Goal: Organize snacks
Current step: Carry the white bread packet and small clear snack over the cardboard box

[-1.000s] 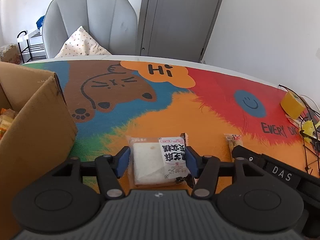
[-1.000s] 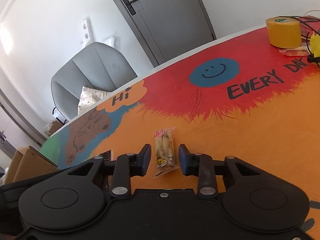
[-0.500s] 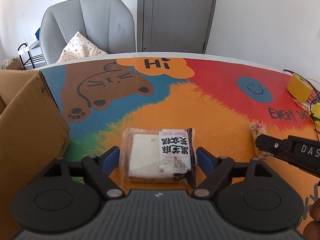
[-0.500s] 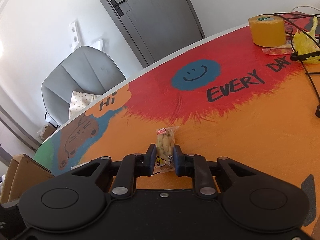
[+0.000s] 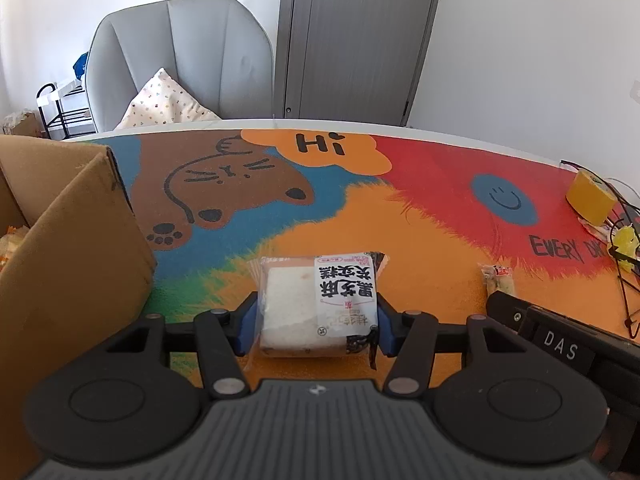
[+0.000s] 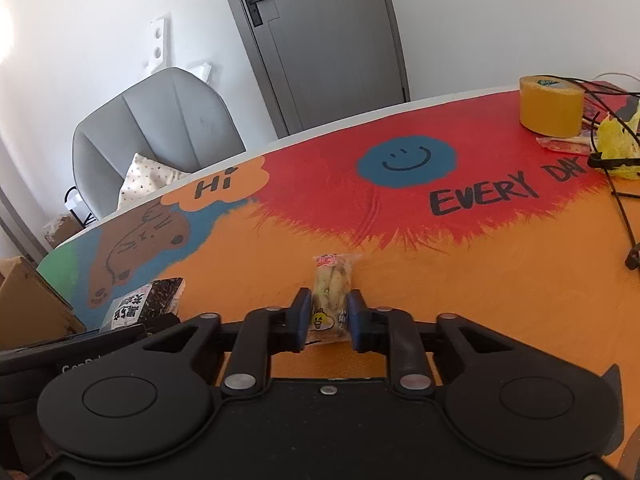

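cake pack (image 5: 318,306): half a second ago my left gripper (image 5: 316,322) sat wide around it; now both blue pads press its sides, so I'd call it grabbed. It sits on the mat, near the cardboard box (image 5: 76,256).

small snack (image 6: 330,298): my right gripper (image 6: 329,316) already had it pinched, no change there. Not lifted as far as I can tell.

meaning: both snacks held, so next is probably lift and carry to the box.

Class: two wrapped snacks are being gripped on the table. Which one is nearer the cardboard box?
The square white cake packet with black lettering, held by the left gripper, near the cardboard box. The slim yellowish snack lies farther right.
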### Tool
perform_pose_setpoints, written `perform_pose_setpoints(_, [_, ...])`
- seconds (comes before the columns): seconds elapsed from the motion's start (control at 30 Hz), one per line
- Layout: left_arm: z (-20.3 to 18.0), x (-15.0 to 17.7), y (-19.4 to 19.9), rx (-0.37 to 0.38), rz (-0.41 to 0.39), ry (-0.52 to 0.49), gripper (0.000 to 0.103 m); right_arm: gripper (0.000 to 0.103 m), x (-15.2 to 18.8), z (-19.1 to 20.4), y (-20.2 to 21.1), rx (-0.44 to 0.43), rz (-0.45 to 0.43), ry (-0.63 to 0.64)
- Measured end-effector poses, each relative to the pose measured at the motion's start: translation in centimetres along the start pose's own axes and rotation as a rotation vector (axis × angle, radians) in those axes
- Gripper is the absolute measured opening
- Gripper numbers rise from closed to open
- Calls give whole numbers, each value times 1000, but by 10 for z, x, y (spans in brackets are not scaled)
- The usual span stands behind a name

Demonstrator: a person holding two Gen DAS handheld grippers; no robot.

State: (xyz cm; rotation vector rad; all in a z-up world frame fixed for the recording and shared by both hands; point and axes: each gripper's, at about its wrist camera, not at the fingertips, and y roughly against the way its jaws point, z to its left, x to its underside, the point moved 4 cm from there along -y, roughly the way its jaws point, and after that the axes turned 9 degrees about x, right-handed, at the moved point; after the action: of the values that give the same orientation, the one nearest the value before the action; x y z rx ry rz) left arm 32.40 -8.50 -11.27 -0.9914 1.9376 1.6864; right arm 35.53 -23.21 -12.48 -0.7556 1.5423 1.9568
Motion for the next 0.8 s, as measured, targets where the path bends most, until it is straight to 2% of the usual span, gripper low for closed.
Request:
perform_pose_setpoints(0.27, [1, -3, 31, -11, -64, 5, 55, 21, -9, 2, 25, -50, -65, -38])
perform_pose_setpoints(0.53, [0, -16, 76, 10, -131, -26, 55, 20, -10, 8, 52, -90, -82, -108])
perform_pose_setpoints(0.8, [17, -21, 105, 34, -180, -8, 55, 20, 1, 16, 81, -69, -125, -146])
